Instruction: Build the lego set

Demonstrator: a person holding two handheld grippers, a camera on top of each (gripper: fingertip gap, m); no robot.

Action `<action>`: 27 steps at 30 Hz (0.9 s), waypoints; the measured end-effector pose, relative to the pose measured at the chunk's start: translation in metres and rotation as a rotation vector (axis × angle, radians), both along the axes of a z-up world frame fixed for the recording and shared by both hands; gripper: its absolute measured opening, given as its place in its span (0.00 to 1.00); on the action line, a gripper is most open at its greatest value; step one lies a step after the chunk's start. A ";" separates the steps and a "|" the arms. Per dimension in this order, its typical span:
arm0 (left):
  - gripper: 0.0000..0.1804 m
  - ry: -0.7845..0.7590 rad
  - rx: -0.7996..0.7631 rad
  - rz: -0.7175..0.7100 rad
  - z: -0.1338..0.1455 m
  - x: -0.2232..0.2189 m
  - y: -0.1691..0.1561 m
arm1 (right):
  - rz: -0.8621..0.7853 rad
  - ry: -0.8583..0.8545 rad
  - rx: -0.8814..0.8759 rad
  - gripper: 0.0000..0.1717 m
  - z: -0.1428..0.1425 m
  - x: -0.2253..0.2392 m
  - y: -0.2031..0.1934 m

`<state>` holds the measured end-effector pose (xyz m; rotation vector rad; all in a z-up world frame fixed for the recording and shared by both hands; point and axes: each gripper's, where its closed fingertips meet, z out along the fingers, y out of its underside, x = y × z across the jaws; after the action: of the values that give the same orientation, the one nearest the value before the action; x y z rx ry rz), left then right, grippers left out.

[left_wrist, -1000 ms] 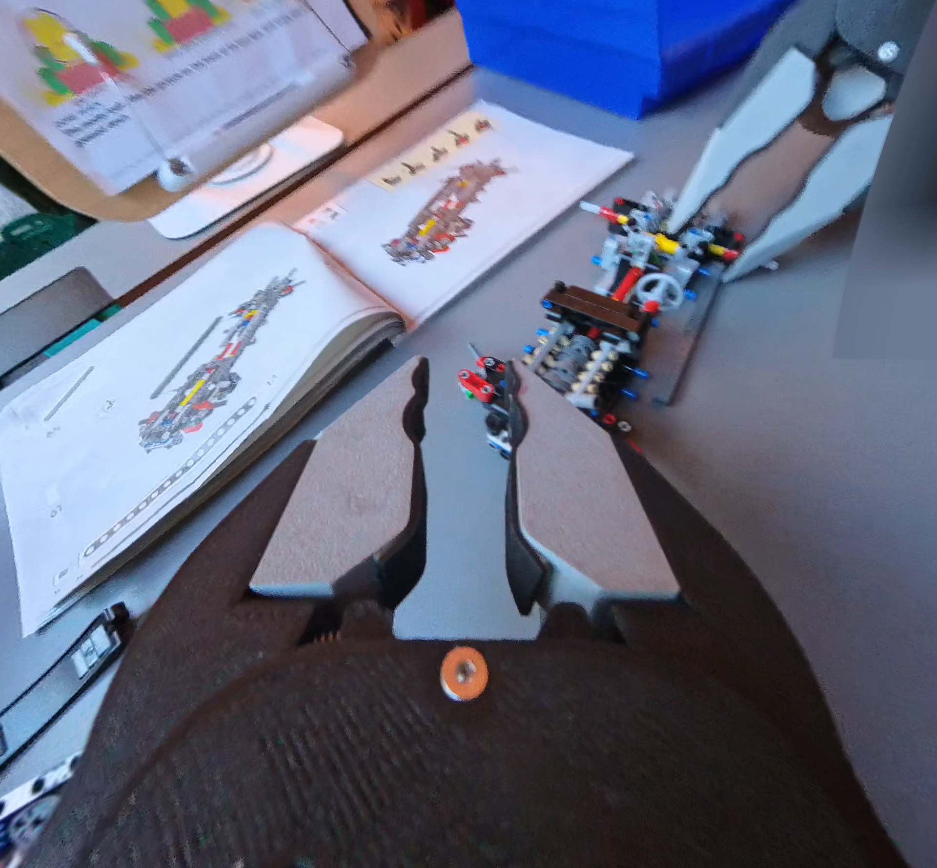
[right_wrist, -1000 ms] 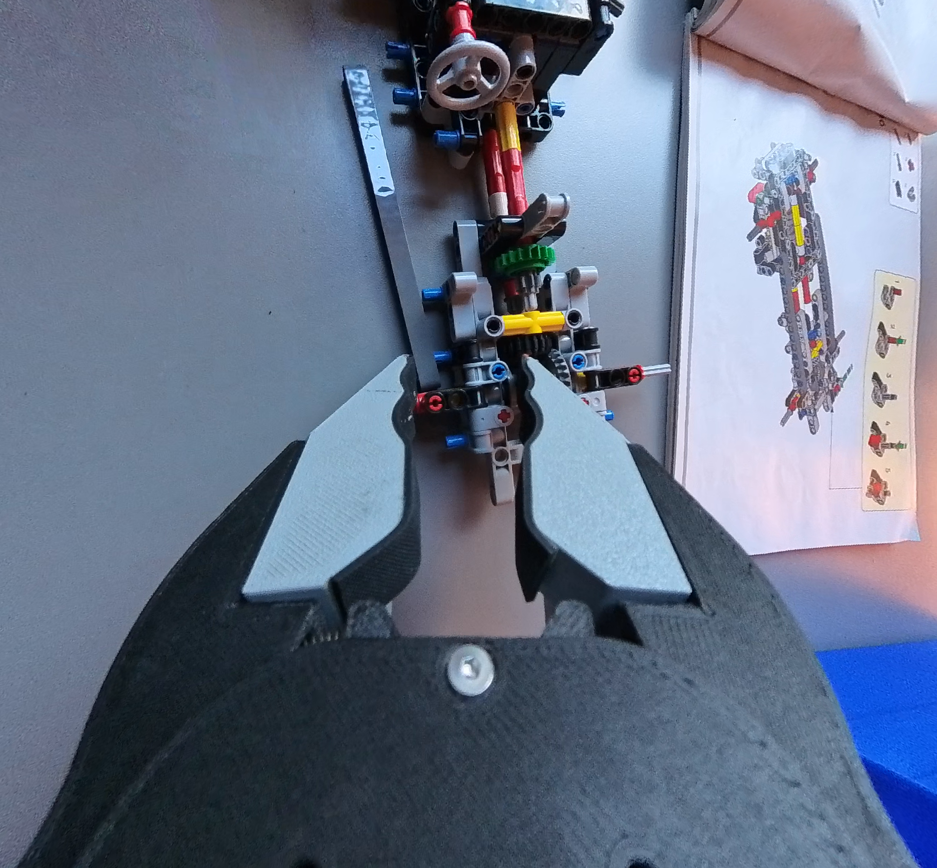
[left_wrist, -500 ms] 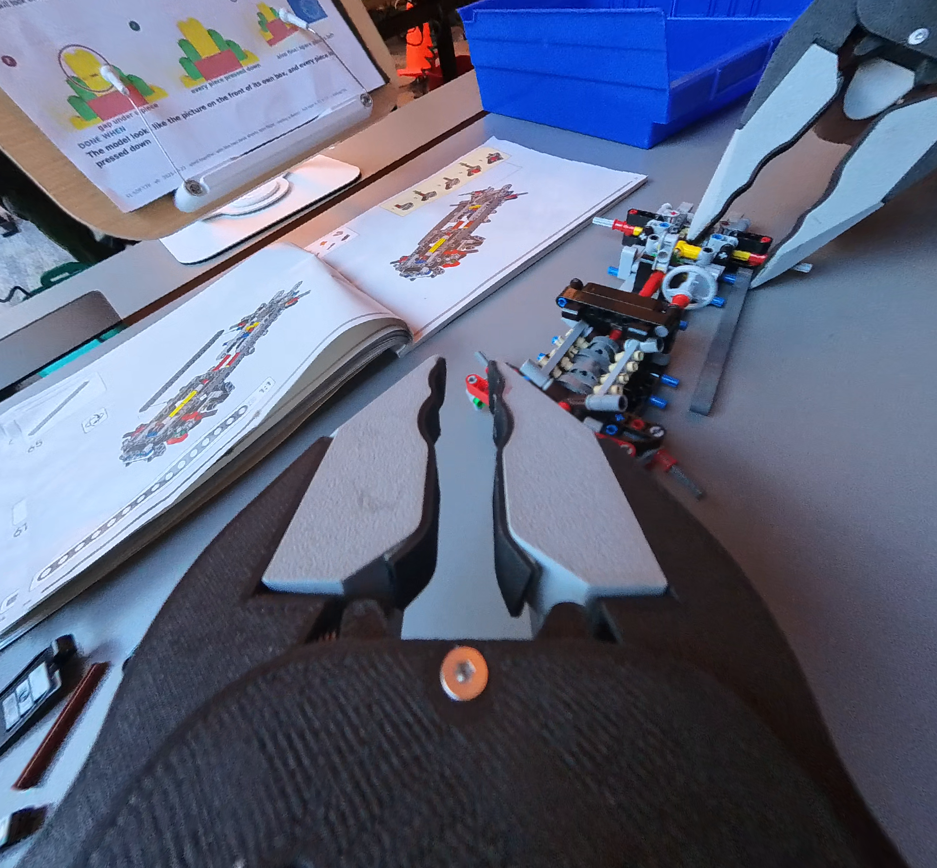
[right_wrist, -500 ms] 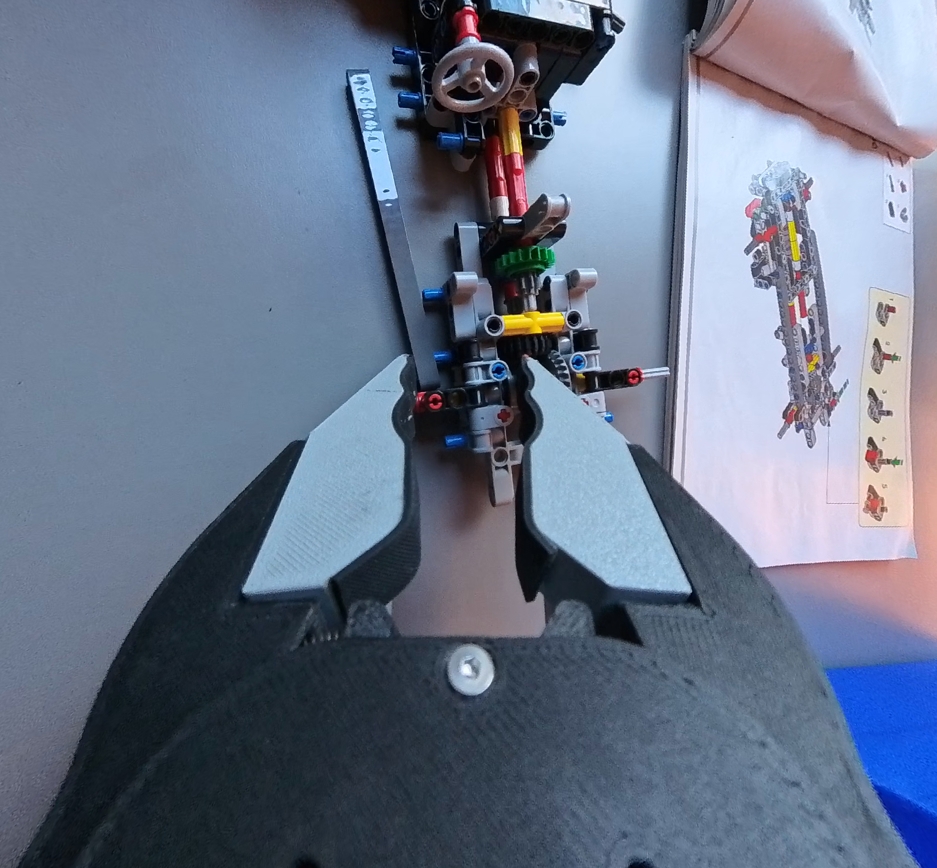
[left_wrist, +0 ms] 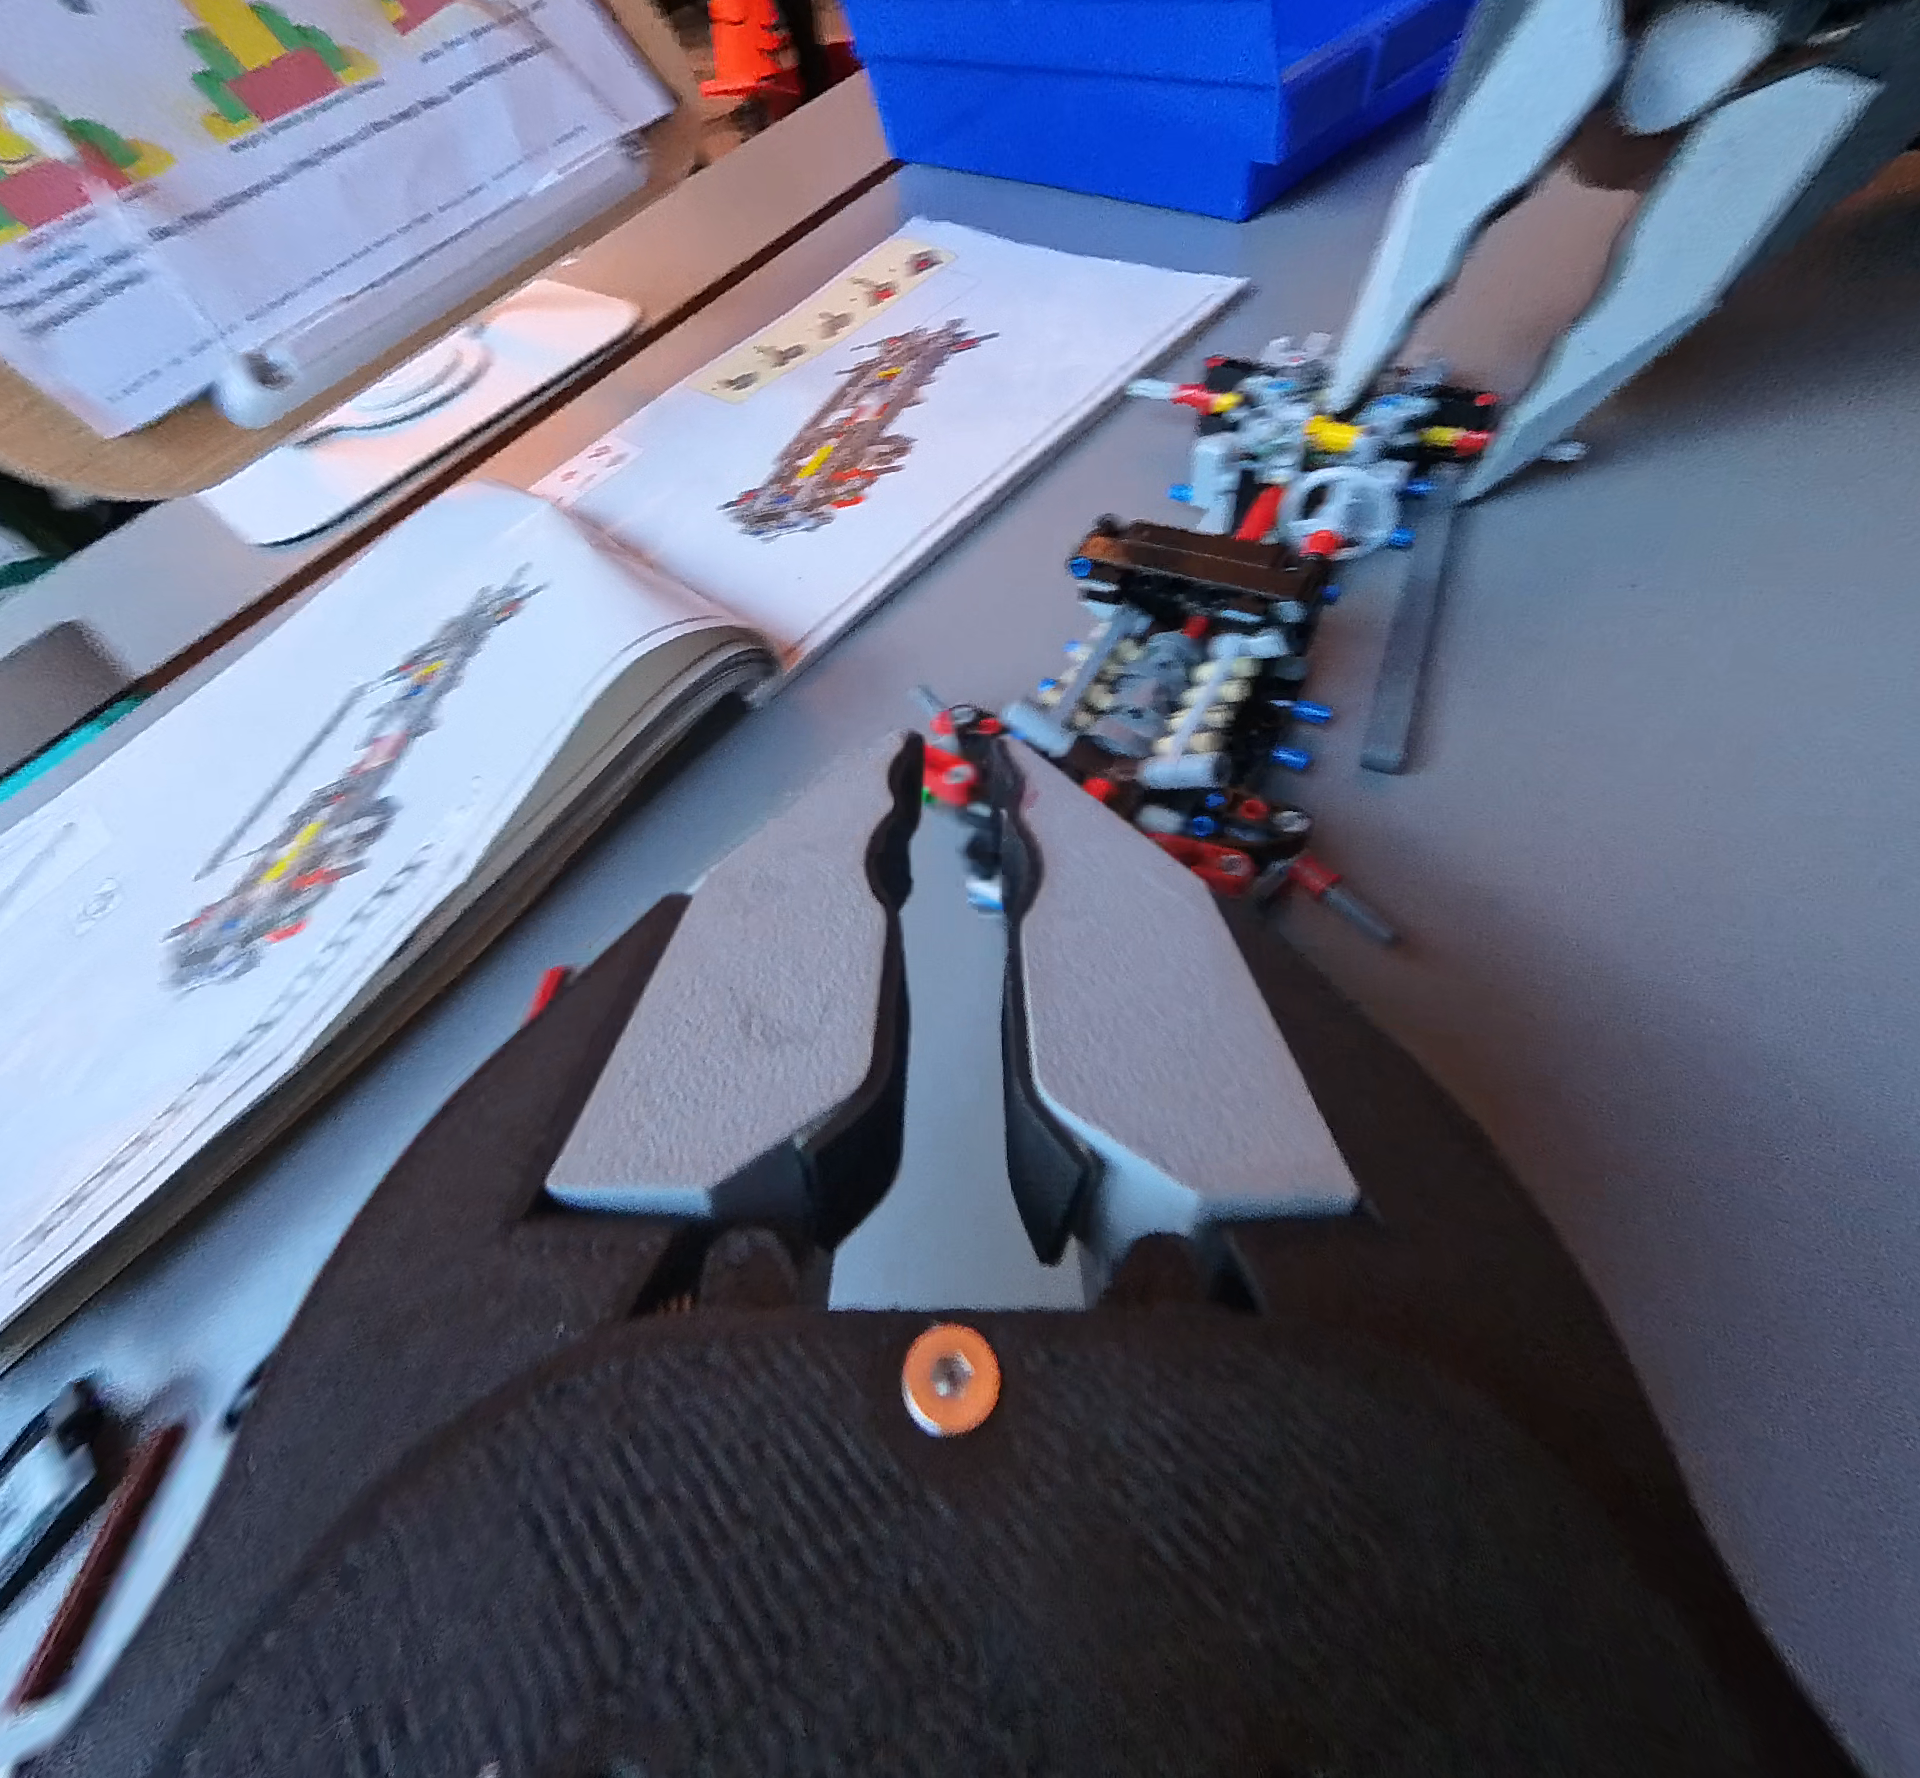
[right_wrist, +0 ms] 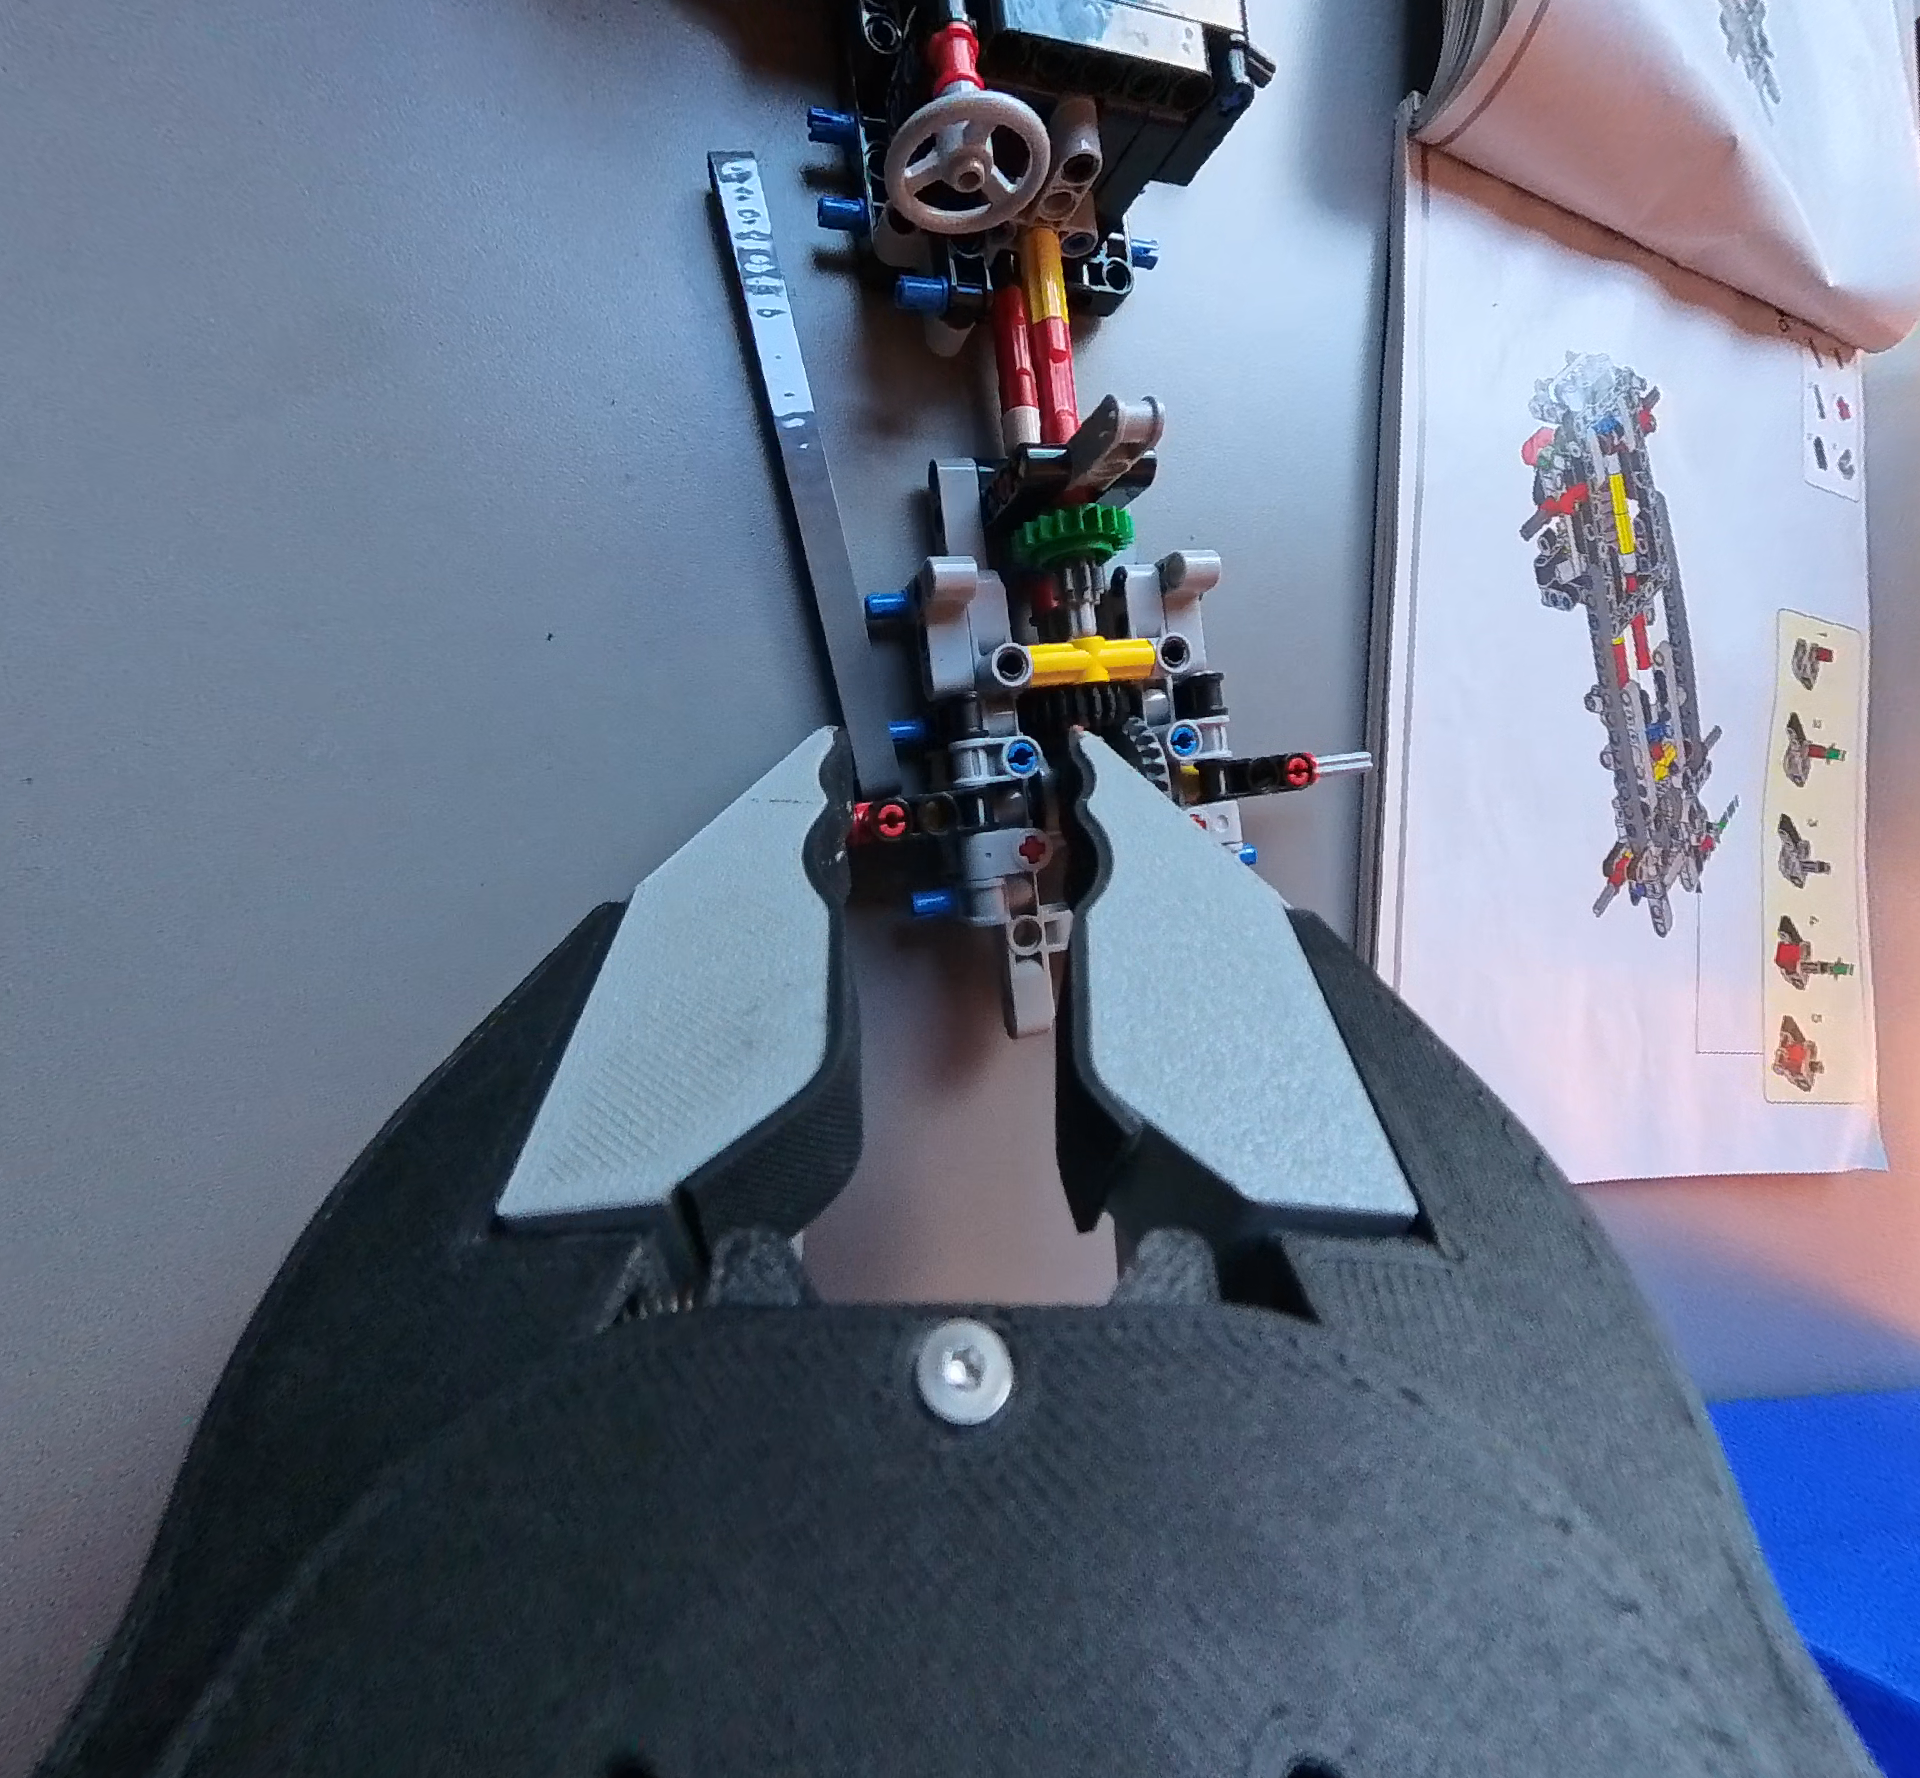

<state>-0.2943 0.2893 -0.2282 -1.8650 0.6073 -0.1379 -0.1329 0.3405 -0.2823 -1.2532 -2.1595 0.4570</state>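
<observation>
Left view motion-blurred, right sharp

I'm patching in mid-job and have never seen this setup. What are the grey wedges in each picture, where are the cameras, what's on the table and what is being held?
The grey wedges are the two fingers of handheld grippers, one in each of a person's hands. Each camera sits on its gripper and looks forward along the fingers.

In the left wrist view, the left gripper is nearly closed around a small red and black brick piece; the picture is blurred, so I cannot confirm a firm pinch. The other gripper shows at the upper right.

In the right wrist view, the right gripper grips the near end of a long brick-built chassis lying on the grey table.

Also there: an open instruction booklet, a loose dark grey beam and a blue bin.
</observation>
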 end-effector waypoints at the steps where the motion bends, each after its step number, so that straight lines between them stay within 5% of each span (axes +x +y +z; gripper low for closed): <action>1: 0.02 -0.030 -0.016 -0.074 0.000 0.011 -0.006 | 0.000 0.002 0.002 0.21 0.000 0.000 0.000; 7: 0.06 -0.025 -0.034 -0.261 -0.002 0.048 -0.025 | 0.004 0.014 0.004 0.21 0.000 0.000 0.000; 27: 0.09 0.020 -0.006 -0.138 -0.003 0.026 -0.011 | 0.050 0.068 0.069 0.22 0.003 -0.003 -0.005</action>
<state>-0.2683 0.2785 -0.2315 -1.8315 0.7510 -0.2116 -0.1360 0.3355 -0.2796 -1.1323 -2.1354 0.4363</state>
